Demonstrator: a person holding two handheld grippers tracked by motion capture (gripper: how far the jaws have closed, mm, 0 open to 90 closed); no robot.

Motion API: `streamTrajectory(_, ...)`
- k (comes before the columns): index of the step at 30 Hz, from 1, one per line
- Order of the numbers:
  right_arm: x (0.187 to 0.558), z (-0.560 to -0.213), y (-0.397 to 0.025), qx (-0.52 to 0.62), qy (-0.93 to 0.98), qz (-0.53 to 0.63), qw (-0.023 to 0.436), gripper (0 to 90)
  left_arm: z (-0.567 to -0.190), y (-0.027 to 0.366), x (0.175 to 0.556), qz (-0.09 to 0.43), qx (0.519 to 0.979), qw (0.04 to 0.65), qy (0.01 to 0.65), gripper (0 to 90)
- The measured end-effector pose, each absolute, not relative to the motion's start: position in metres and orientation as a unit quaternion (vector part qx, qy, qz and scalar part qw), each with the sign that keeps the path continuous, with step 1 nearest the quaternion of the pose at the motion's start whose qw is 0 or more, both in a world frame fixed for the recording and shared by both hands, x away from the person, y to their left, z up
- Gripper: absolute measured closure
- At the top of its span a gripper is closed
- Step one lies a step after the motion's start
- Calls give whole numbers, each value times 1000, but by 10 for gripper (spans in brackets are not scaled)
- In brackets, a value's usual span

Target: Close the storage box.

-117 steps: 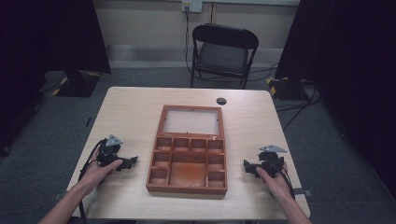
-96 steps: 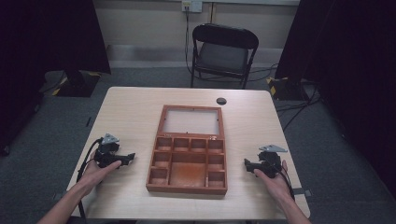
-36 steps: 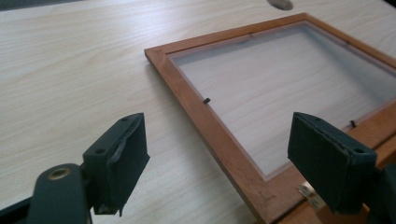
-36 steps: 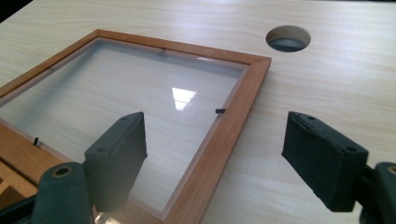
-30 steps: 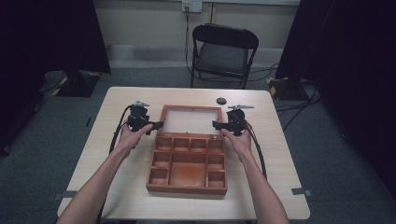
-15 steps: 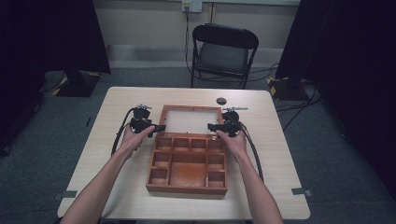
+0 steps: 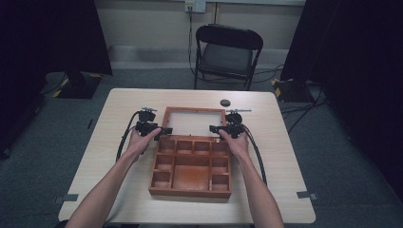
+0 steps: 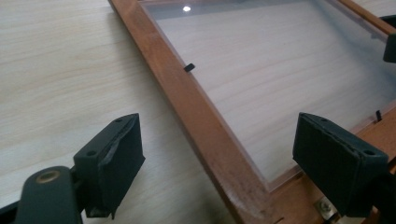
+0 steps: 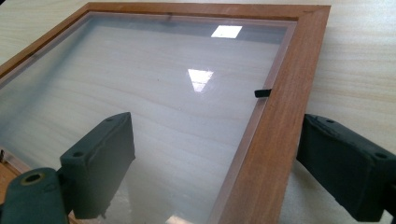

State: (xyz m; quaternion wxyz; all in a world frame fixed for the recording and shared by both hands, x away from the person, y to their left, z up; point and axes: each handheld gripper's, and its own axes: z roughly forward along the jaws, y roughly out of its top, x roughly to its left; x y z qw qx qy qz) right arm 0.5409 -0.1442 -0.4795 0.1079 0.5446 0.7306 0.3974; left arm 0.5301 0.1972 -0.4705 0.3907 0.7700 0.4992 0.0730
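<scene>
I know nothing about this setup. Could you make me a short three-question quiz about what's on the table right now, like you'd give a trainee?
1. True or false: the wooden box has its glass-paned lid folded back flat on the table.
2. Multiple choice: each gripper's open jaws sit astride what? A) a side rail of the lid's frame B) the small black disc C) the chair
3. Fill in: the compartments of the box look ____.

Key
1. True.
2. A. The left gripper straddles one side rail, the right gripper the opposite one; neither has closed on it.
3. Empty.
</scene>
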Motion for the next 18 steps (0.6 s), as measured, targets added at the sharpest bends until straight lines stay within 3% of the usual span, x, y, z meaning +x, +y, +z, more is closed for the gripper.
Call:
streamTrajectory(17,545,-481,-147,556,727,396,78,100,-477,184,537,40,759,401,511,96)
streamTrajectory(18,546,-483,-149,558,723,402,58,107,-477,185,537,35,757,402,514,96)
